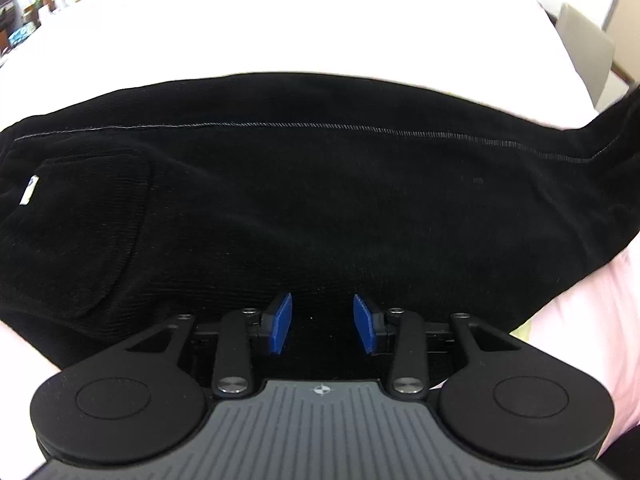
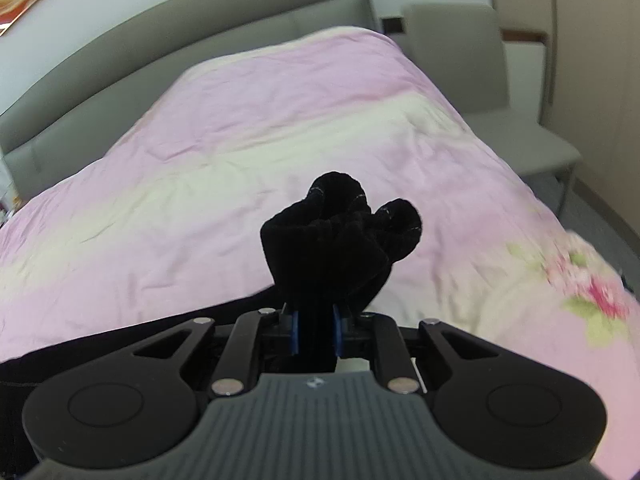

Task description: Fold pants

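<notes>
Bunching thickly between the clamped right gripper (image 2: pixel 316 330), the black knit pants (image 1: pixel 280 200) spread on the pink floral quilt (image 2: pixel 200 140) could slip free or drag crooked, since the left gripper (image 1: pixel 322 330) stands apart, pinning nothing.

Black pants (image 1: pixel 320 200) run past both side edges.

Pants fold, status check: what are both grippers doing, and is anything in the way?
Right gripper shut on a bunched end of the black pants, lifted off the bed. Left gripper open over the flat pants, gripping nothing. Nothing in the way.
</notes>
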### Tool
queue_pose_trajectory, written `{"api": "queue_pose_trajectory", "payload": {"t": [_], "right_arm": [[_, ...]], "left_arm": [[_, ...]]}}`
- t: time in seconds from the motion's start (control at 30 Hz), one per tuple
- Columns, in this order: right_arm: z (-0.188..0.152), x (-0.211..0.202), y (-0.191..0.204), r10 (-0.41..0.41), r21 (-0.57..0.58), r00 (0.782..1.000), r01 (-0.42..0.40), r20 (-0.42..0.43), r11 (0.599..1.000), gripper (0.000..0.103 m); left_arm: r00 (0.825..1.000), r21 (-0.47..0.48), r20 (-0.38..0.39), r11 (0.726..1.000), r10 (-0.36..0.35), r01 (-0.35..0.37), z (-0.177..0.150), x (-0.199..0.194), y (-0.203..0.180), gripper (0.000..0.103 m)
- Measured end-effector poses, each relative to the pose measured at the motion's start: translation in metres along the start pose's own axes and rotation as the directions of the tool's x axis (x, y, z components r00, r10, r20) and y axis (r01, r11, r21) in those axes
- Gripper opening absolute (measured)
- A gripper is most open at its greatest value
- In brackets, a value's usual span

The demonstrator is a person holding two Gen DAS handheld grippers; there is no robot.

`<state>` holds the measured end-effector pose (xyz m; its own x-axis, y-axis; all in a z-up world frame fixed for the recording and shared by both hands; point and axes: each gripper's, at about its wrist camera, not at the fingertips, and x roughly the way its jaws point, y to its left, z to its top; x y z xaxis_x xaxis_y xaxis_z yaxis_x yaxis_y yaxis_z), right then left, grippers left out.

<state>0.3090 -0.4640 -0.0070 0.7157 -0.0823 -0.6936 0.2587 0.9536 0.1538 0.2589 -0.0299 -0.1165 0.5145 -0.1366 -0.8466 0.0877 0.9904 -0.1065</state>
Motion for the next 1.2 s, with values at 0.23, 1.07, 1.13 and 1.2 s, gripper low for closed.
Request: {"api": "queue_pose_trajectory", "payload": {"t": [0.23, 1.07, 1.13, 1.2], "right_arm": [[-0.031, -0.017, 0.169, 0.101, -0.447, 0.994, -0.111, -0.046, 0.887, 0.011], [-0.173, -0.026, 0.316, 0.087, -0.795, 0.91, -0.399, -0.406, 0.457, 0.039], [-0.162, -0.032, 0.314, 0.09, -0.813, 0.924, -0.371, -0.372, 0.448, 0.039], [-0.151, -0.029, 0.308, 0.083, -0.812, 0.936, -0.339, -0.343, 0.476, 0.04]], "left_arm": [[0.998, -0.082, 0.055, 0.996, -0.017, 0.022, 0.006, -0.033, 0.041, 0.044], [0.999, -0.12, 0.046, 0.993, -0.002, 0.007, 0.01, -0.029, 0.081, 0.044], [0.999, -0.116, 0.05, 0.993, 0.0, 0.006, 0.011, -0.031, 0.079, 0.044], [0.999, -0.126, 0.053, 0.992, -0.008, 0.015, 0.012, -0.031, 0.078, 0.044]]}}
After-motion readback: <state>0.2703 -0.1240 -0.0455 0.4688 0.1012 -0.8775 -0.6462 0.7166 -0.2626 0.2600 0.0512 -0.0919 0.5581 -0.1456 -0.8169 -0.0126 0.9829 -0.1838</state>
